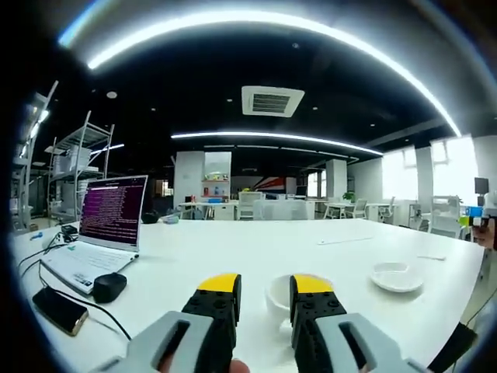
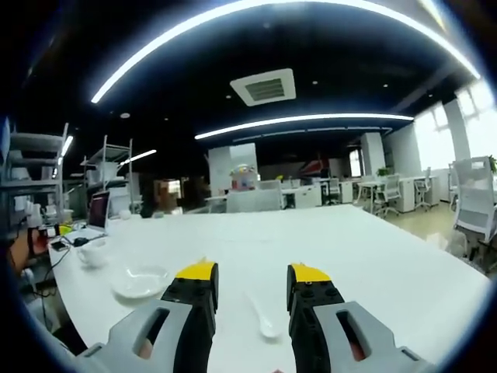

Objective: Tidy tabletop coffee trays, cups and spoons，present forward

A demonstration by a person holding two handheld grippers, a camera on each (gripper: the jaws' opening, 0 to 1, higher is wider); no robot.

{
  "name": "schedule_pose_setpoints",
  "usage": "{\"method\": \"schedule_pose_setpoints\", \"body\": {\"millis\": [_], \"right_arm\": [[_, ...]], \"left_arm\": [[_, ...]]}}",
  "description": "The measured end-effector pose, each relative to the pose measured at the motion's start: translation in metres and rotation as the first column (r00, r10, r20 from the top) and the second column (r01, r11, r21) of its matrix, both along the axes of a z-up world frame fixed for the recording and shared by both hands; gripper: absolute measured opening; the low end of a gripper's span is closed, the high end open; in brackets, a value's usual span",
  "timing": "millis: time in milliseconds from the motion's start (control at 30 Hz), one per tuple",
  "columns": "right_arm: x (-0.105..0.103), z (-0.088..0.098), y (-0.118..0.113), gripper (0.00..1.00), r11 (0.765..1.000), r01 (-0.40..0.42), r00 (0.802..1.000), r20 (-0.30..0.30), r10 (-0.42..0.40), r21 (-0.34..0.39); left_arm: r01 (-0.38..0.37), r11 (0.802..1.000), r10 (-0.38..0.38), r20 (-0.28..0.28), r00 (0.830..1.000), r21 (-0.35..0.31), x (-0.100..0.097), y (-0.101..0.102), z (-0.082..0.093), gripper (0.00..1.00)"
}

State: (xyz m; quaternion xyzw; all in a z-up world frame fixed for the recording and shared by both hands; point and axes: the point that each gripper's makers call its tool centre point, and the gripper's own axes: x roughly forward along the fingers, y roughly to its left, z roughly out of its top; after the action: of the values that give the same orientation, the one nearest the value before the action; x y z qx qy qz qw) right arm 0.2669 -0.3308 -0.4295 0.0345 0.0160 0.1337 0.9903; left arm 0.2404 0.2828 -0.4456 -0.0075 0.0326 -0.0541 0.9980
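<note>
A white cup [image 1: 278,295] sits on the white table [image 1: 311,249], just ahead of my left gripper [image 1: 264,286], whose jaws stand open with the cup partly behind the right one. A white saucer [image 1: 397,277] lies to the right of the cup. In the right gripper view, a white spoon [image 2: 262,317] lies on the table between the open jaws of my right gripper [image 2: 252,273]. The saucer [image 2: 140,281] lies to the left there, and the cup [image 2: 93,252] stands farther left.
An open laptop [image 1: 101,229] stands at the table's left, with a black mouse [image 1: 109,287], a dark phone [image 1: 59,309] and cables beside it. Metal shelving [image 1: 74,167] rises behind. A white office chair [image 2: 474,206] stands off the table's right side.
</note>
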Motion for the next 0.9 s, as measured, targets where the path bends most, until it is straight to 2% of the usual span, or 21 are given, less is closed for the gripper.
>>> {"method": "schedule_pose_setpoints", "body": {"millis": [100, 200, 267, 367, 733, 900], "right_arm": [[0.004, 0.005, 0.003, 0.36, 1.0, -0.01, 1.0, 0.006, 0.01, 0.009], [0.008, 0.009, 0.009, 0.36, 1.0, -0.03, 1.0, 0.003, 0.03, -0.002], [0.011, 0.012, 0.013, 0.36, 0.999, -0.043, 0.999, -0.001, 0.043, -0.003], [0.015, 0.014, 0.022, 0.35, 0.998, -0.065, 0.998, -0.005, 0.065, -0.004], [0.04, 0.041, 0.067, 0.38, 0.986, -0.165, 0.986, 0.015, 0.166, -0.039], [0.051, 0.054, 0.092, 0.38, 0.972, -0.225, 0.974, 0.015, 0.227, -0.073]], "left_arm": [[0.012, 1.0, -0.012, -0.013, 1.0, 0.007, 0.001, -0.002, 0.002, 0.27], [0.045, 0.999, -0.045, -0.057, 0.997, 0.005, 0.002, -0.006, -0.001, 0.29], [0.062, 0.998, -0.064, -0.07, 0.996, -0.028, 0.003, -0.006, -0.002, 0.29], [0.06, 0.998, -0.061, -0.069, 0.996, -0.015, 0.004, -0.004, 0.001, 0.29], [0.048, 0.999, -0.046, -0.113, 0.993, 0.014, 0.004, 0.009, 0.01, 0.29], [0.049, 0.998, -0.045, -0.139, 0.989, 0.027, 0.005, 0.014, 0.011, 0.28]]}}
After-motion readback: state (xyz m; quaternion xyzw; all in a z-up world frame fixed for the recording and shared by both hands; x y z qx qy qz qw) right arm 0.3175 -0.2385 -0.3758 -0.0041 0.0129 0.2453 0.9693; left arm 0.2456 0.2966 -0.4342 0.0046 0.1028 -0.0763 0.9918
